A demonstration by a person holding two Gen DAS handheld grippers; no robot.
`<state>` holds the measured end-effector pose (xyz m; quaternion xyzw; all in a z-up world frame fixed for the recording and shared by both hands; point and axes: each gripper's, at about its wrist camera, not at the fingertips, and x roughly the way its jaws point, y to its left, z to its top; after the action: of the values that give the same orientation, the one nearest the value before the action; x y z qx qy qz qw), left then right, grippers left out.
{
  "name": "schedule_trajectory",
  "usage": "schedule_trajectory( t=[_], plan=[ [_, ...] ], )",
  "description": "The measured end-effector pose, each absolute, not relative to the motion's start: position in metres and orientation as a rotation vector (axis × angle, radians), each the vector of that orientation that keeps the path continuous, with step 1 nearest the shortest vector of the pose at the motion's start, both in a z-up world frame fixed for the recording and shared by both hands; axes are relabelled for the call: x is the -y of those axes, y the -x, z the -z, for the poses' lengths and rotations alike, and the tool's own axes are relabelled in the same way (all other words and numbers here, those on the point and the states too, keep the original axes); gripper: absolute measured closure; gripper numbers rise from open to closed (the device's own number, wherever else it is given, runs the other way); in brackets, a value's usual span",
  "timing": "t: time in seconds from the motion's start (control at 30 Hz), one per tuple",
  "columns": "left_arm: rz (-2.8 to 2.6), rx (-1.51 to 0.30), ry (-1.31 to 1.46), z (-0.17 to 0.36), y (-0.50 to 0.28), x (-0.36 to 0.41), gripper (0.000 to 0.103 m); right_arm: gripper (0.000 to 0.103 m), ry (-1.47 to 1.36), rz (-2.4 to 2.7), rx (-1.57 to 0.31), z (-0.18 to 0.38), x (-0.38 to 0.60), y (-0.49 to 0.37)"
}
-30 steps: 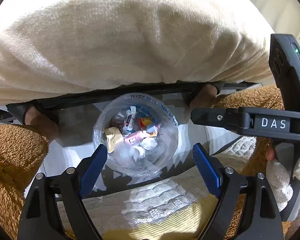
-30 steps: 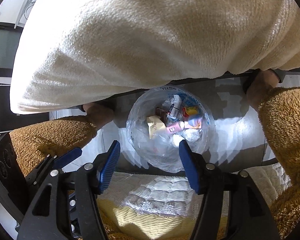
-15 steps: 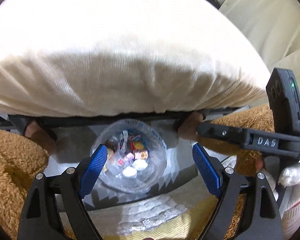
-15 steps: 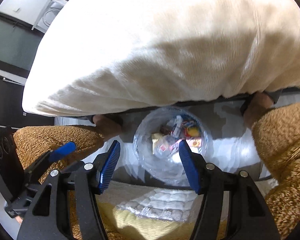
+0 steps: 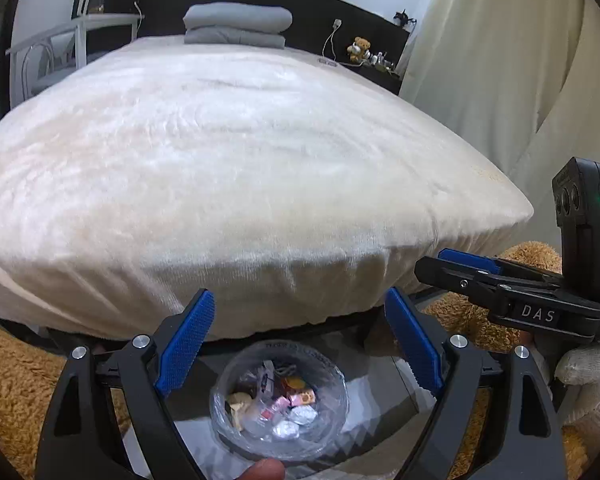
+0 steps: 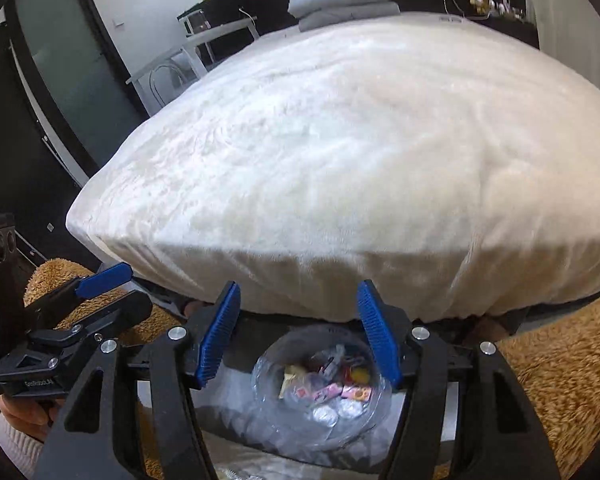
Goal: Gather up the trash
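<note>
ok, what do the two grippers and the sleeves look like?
Both the left gripper and right gripper have black plastic frames, silver screws and ribbed blue pads. The right one is lettered DAS on its side. A knitted white cuff shows at the right hand.

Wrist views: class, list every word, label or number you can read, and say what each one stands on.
"DAS": white letters on the right gripper, seen side-on in the left wrist view.
Small white print on the left gripper body: too blurred to read.
Printing round the rim of the clear trash bag: too small to read.
Wrappers inside it: print not legible.
</note>
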<state>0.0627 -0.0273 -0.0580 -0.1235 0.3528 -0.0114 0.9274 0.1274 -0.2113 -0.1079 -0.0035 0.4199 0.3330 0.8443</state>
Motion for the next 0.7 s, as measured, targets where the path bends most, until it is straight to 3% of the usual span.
schedule_trajectory(
  t=[0.37, 0.47, 0.57, 0.7],
  plan=[
    [0.009, -0.542, 0.17, 0.031, -0.044, 0.023, 0.018, 0.042, 0.067, -0.69, -0.609, 0.072, 0.223, -0.113],
    [0.0, -0.514, 0.161, 0.03, -0.039, 0.02, 0.007, 0.042, 0.087, -0.699, -0.566, 0.07, 0.222, -0.108],
    [0.0, -0.504, 0.154, 0.03, -0.036, 0.019, 0.007, 0.042, 0.095, -0.702, -0.527, 0.069, 0.222, -0.105],
    [-0.003, -0.508, 0.14, 0.03, -0.039, 0.021, 0.007, 0.021, 0.086, -0.709, -0.485, 0.067, 0.223, -0.104]
  ],
)
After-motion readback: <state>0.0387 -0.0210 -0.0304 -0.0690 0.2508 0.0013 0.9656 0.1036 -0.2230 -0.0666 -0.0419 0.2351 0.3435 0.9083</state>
